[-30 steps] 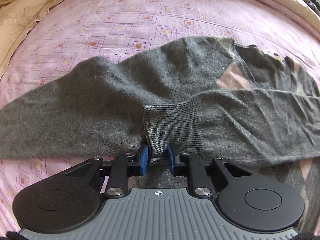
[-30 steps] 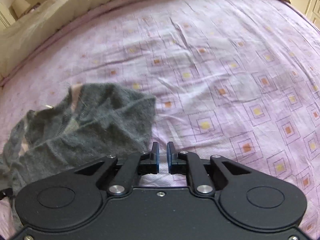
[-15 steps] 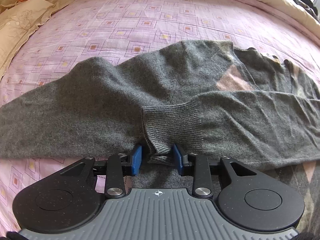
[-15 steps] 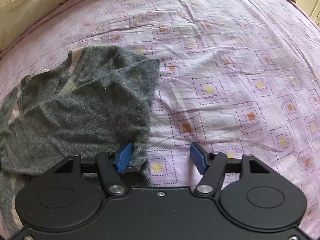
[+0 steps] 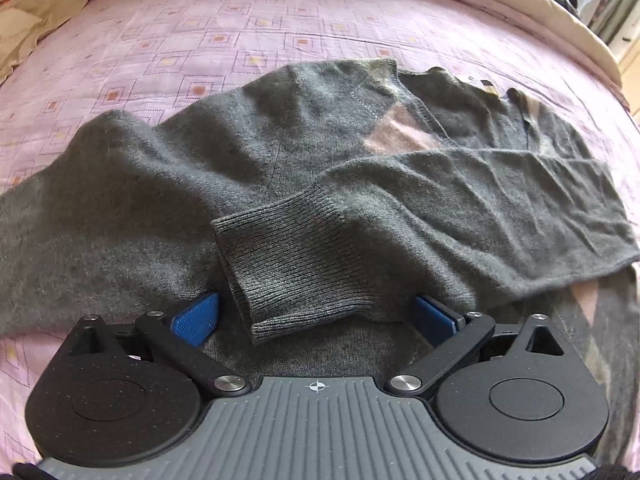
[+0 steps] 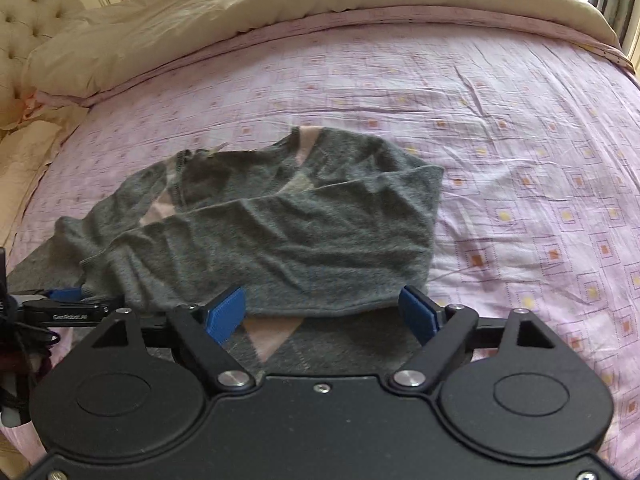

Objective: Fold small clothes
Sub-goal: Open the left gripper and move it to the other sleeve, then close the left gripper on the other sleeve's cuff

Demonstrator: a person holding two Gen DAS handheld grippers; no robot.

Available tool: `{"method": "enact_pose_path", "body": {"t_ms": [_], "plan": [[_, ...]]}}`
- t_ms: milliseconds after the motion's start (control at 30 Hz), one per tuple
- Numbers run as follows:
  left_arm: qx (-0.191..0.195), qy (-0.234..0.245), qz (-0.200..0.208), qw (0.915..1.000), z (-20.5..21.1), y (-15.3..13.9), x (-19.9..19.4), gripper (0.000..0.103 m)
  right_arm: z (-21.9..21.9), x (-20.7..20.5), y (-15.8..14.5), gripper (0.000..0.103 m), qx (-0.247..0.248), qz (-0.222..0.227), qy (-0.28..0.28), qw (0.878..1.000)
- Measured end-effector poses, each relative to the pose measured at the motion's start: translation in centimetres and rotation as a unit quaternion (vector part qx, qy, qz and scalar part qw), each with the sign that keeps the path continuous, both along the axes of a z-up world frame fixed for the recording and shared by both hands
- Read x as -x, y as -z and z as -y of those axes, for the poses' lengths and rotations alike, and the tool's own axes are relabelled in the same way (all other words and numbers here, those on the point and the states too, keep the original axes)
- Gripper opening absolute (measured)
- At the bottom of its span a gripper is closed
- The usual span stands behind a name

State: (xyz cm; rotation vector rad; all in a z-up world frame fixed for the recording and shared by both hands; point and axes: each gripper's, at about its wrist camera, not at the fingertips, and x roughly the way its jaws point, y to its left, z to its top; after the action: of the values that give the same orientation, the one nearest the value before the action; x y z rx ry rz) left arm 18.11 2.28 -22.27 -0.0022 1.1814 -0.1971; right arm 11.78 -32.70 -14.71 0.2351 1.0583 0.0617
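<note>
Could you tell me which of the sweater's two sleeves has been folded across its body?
The sleeve with the ribbed cuff, lying between the open left gripper's fingers. It crosses the sweater; the other sleeve stretches out flat over the bed.

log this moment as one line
task: fold | left gripper: open, at sleeve cuff | right gripper: open, at grey sweater edge | surface: bed

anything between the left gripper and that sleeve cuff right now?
Nothing visible. The left gripper is open, and the ribbed sleeve cuff lies directly between its blue pads, on top of the grey sweater. The right gripper is also open at the sweater's folded edge, off to the side.
</note>
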Motion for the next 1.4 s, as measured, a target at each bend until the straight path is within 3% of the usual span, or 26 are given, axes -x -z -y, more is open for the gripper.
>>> {"method": "enact_pose_path", "body": {"t_ms": [67, 100, 167, 300, 433, 567, 700, 833, 1200, 1400], "plan": [[-0.010, 0.004, 0.004, 0.9999, 0.0, -0.2, 0.2, 0.100, -0.8, 0.8, -0.2, 0.086, -0.005, 0.000, -0.003, 1.000], [-0.014, -0.002, 0.010, 0.9998, -0.1, -0.5, 0.4, 0.091, -1.2, 1.2, -0.2, 0.086, -0.007, -0.002, -0.005, 1.000], [-0.010, -0.024, 0.021, 0.9995, -0.9, -1.1, 0.7, 0.084, -1.9, 1.9, -0.1, 0.086, -0.011, -0.007, -0.008, 1.000], [-0.084, -0.090, 0.027, 0.9920, -3.5, -1.8, 0.8, 0.083, -2.8, 3.2, 0.0, 0.086, -0.016, -0.011, -0.008, 1.000], [-0.090, -0.140, 0.040, 0.9852, -7.7, -2.6, 1.6, 0.083, -3.6, 4.2, -0.3, 0.086, -0.022, -0.009, -0.008, 1.000], [-0.065, -0.185, 0.060, 0.9787, -12.1, -3.4, 3.2, 0.083, -4.5, 4.6, -0.6, 0.088, -0.033, -0.007, -0.011, 0.999], [-0.011, -0.256, 0.075, 0.9637, -17.2, -4.2, 5.0, 0.083, -5.8, 4.3, -0.6, 0.090, -0.042, -0.007, -0.021, 0.999], [0.017, -0.304, 0.077, 0.9492, -21.7, -4.2, 6.2, 0.083, -7.5, 3.6, -0.4, 0.090, -0.044, -0.011, -0.037, 0.998], [0.009, -0.395, 0.055, 0.9170, -31.8, -2.0, 6.5, 0.083, -12.9, 0.8, -0.3, 0.090, -0.049, -0.024, -0.071, 0.996], [0.009, -0.405, 0.055, 0.9128, -35.5, -1.2, 5.6, 0.084, -15.7, -0.3, -0.4, 0.091, -0.046, -0.032, -0.092, 0.994]]}}
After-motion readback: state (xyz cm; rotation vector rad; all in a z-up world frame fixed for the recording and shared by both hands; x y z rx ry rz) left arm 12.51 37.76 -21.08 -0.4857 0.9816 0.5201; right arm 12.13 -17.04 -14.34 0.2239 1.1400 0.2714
